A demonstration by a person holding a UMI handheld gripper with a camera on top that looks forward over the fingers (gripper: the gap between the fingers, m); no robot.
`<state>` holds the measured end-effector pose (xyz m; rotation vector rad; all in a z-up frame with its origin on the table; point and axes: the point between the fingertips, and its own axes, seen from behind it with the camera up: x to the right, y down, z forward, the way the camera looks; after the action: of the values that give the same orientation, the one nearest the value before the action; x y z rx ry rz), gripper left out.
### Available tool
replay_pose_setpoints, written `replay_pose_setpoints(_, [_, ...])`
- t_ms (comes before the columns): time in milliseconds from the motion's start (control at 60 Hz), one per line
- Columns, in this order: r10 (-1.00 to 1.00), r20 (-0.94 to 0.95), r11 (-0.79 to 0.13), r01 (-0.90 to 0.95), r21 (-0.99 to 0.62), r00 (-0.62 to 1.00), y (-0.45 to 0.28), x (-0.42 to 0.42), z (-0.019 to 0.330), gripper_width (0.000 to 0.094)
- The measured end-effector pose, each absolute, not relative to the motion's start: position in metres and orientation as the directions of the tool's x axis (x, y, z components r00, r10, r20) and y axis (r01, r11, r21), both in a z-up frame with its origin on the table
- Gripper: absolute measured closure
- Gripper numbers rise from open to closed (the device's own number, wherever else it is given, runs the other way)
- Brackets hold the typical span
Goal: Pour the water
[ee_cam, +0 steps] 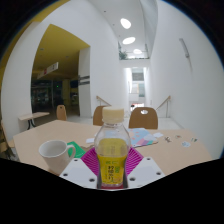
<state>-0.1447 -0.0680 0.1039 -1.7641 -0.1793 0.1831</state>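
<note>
A clear plastic bottle (113, 148) with a white cap, yellow liquid and a yellow-green label stands upright between my fingers. My gripper (112, 163) is shut on the bottle, with the magenta pads (90, 160) pressing its lower body from both sides. A white cup (53, 155) stands on the light table (175, 152) just left of the fingers, close to the bottle. The cup's inside is hidden from this angle.
Wooden chairs (143, 116) stand behind the table. Small colourful items (148, 137) lie on the table beyond the bottle to the right. White walls and a corridor with ceiling lights lie farther back.
</note>
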Motion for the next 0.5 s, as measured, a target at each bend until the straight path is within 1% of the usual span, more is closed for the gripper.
replay_pose_setpoints(167, [0.247,-0.034,-0.296,0.042,-0.954,0.969,-0.067,-0.161,0.079,0.0639])
replay_pose_setpoints(200, [0.253,-0.025,-0.27,0.046,-0.962,0.967,-0.067,-0.162,0.086,0.0638])
replay_pose_setpoints(267, [0.267,-0.013,-0.272,0.063,-0.96,0.964,-0.064,-0.164,0.088,0.0628])
replay_pose_setpoints(350, [0.276,0.019,-0.247,0.09,-0.965,0.961,-0.047,-0.158,0.087,0.0611])
replay_pose_setpoints(367, [0.279,0.016,-0.244,0.087,-0.966,0.96,-0.037,-0.153,0.07,0.0598])
replay_pose_setpoints(383, [0.279,0.014,-0.244,0.085,-0.966,0.96,-0.036,-0.153,0.07,0.0591])
replay_pose_setpoints(433, [0.279,0.007,-0.249,0.079,-0.965,0.96,-0.037,-0.153,0.07,0.0522])
replay_pose_setpoints(450, [0.278,0.004,-0.253,0.078,-0.964,0.961,-0.041,-0.158,0.075,0.049])
replay_pose_setpoints(483, [0.277,0.0,-0.275,0.079,-0.958,0.961,-0.044,-0.158,0.072,0.0447])
replay_pose_setpoints(500, [0.271,-0.005,-0.295,0.078,-0.952,0.962,-0.045,-0.156,0.068,0.0385])
